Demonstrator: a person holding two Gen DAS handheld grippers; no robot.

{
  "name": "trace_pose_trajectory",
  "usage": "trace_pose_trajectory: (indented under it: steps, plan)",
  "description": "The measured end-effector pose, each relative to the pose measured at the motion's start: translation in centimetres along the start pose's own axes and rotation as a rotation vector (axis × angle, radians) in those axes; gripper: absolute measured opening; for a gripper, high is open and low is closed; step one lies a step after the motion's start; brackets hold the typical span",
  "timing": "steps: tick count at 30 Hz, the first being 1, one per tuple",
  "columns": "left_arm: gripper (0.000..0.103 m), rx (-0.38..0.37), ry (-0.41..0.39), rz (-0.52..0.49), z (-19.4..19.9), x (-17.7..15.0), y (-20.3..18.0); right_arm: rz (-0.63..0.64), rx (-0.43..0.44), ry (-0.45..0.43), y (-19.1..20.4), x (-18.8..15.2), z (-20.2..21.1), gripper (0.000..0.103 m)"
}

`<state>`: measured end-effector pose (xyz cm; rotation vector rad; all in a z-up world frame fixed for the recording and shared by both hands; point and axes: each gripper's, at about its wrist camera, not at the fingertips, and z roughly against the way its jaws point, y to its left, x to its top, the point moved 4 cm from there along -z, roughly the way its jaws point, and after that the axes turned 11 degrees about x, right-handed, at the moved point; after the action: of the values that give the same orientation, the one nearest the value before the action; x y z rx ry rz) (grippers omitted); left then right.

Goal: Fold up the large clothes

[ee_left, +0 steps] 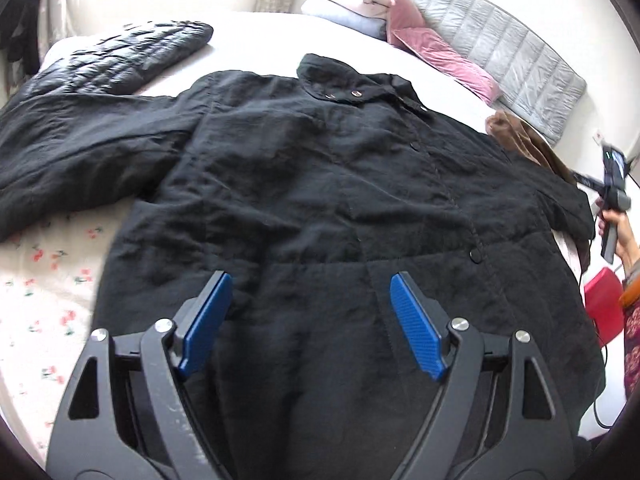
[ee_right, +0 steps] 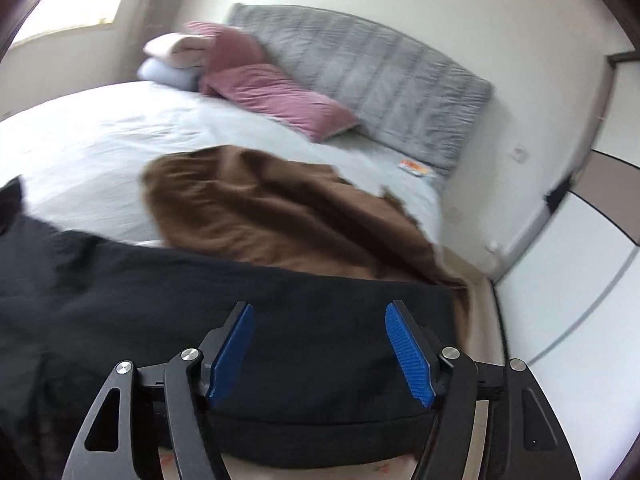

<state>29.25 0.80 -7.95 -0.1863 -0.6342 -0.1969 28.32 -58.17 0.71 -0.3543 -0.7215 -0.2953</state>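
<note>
A large black coat (ee_left: 312,184) lies spread front-up on the bed, collar toward the far side, one sleeve stretched out to the left. My left gripper (ee_left: 310,284) is open above the coat's lower part, nothing between its blue pads. In the right wrist view the coat's right sleeve (ee_right: 280,320) lies across the bed's edge. My right gripper (ee_right: 318,312) is open just above that sleeve. The right gripper also shows at the right edge of the left wrist view (ee_left: 612,184), held in a hand.
A black quilted jacket (ee_left: 132,56) lies at the far left of the bed (ee_left: 48,288). A brown garment (ee_right: 272,212) lies beside the coat. Pink cushions (ee_right: 276,92), folded bedding (ee_left: 344,4) and a grey padded headboard (ee_right: 380,84) stand at the back. A red object (ee_left: 604,308) is at the right.
</note>
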Motion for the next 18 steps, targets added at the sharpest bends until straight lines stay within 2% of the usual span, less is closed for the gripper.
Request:
trace_pose_trajectory:
  steps: [2, 5, 8, 9, 11, 13, 15, 18]
  plan:
    - [0.082, -0.002, 0.023, -0.022, -0.8, -0.8, -0.3, -0.026, 0.093, 0.044, 2.5, -0.8, -1.1, 0.071]
    - [0.082, -0.028, 0.023, -0.041, -0.6, -1.4, 0.1, -0.145, 0.12, 0.15, 1.9, -3.0, -5.0, 0.071]
    - [0.082, -0.063, 0.061, -0.063, 0.1, -1.9, 0.8, -0.279, 0.014, 0.293, -2.0, -6.9, -7.8, 0.071]
    - [0.082, -0.061, 0.063, -0.084, 0.7, -2.1, 1.1, -0.303, -0.025, 0.306, -3.4, -7.6, -7.5, 0.071]
    - [0.082, -0.032, 0.054, -0.111, 1.8, -2.3, 1.9, -0.31, -0.059, 0.304, -4.6, -7.9, -5.6, 0.071]
    - [0.082, -0.013, 0.036, -0.091, 3.0, -2.2, 3.4, -0.27, -0.033, 0.278, -4.2, -7.2, -2.6, 0.071]
    - [0.082, 0.011, 0.022, -0.027, 3.9, -1.9, 5.8, -0.23, -0.001, 0.243, -3.0, -6.2, 1.0, 0.071]
    - [0.082, 0.039, 0.011, 0.118, 4.6, -1.1, 10.2, -0.182, 0.098, 0.2, 0.6, -4.7, 6.1, 0.075]
